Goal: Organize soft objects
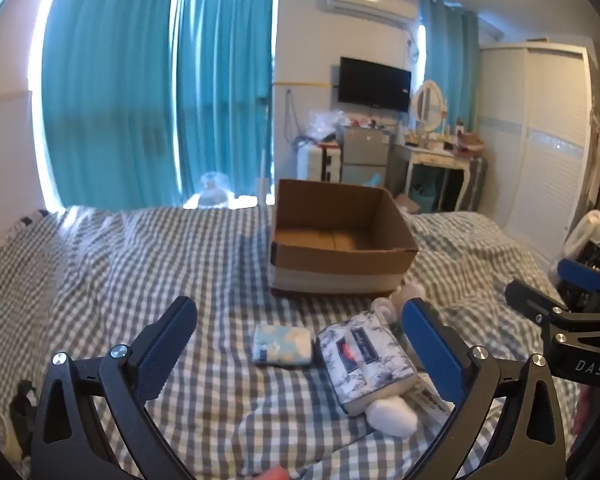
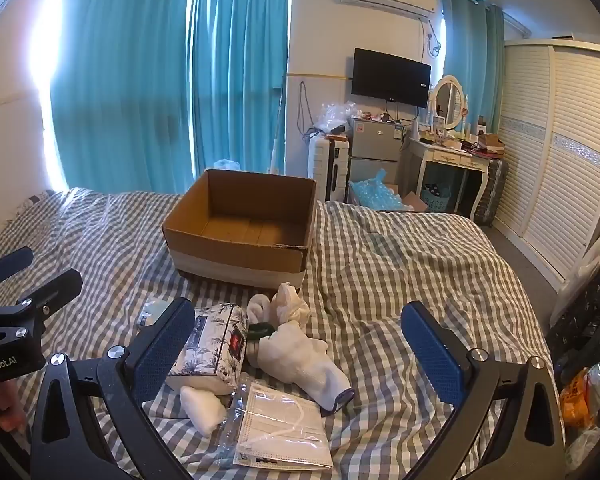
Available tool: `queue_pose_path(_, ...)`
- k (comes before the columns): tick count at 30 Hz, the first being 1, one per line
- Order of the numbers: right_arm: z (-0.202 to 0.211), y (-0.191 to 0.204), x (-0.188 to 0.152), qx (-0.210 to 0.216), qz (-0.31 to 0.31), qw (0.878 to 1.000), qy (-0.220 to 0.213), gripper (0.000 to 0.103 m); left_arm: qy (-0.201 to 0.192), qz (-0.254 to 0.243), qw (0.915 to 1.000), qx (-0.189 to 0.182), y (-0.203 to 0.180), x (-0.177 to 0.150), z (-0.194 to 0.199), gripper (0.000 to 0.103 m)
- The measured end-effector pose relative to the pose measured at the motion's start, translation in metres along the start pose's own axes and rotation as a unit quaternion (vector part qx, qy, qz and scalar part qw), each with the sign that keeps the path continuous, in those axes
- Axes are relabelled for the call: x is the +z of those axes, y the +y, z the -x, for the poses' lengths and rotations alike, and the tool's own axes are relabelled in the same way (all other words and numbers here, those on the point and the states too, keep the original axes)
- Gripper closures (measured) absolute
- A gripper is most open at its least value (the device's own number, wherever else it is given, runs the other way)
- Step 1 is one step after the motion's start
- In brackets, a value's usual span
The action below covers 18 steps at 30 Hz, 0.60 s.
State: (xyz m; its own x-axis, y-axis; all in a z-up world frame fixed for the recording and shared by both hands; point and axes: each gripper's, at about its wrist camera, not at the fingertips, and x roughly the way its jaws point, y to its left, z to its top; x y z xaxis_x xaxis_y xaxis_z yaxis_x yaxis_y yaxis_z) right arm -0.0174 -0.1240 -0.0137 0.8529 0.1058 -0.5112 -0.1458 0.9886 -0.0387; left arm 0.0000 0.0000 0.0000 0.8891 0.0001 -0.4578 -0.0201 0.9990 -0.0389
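An empty brown cardboard box stands on the checked bed. In front of it lie a floral tissue pack, a small blue-green tissue packet, white socks, a white rolled cloth and bagged face masks. My left gripper is open and empty, hovering above the packets. My right gripper is open and empty above the socks. Each gripper shows at the edge of the other's view.
The grey-and-white checked bedspread covers the bed. Beyond it are teal curtains, a wall TV, a small fridge, a dressing table and a white wardrobe. Bags sit at the right.
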Motion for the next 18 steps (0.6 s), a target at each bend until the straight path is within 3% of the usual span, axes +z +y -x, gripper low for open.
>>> queue_pose_path(18, -0.0008, 0.0003, 0.0003, 0.001, 0.000, 1.000, 0.002, 0.000, 0.002, -0.001, 1.0000, -0.001, 0.0008, 0.0010, 0.0011, 0.000)
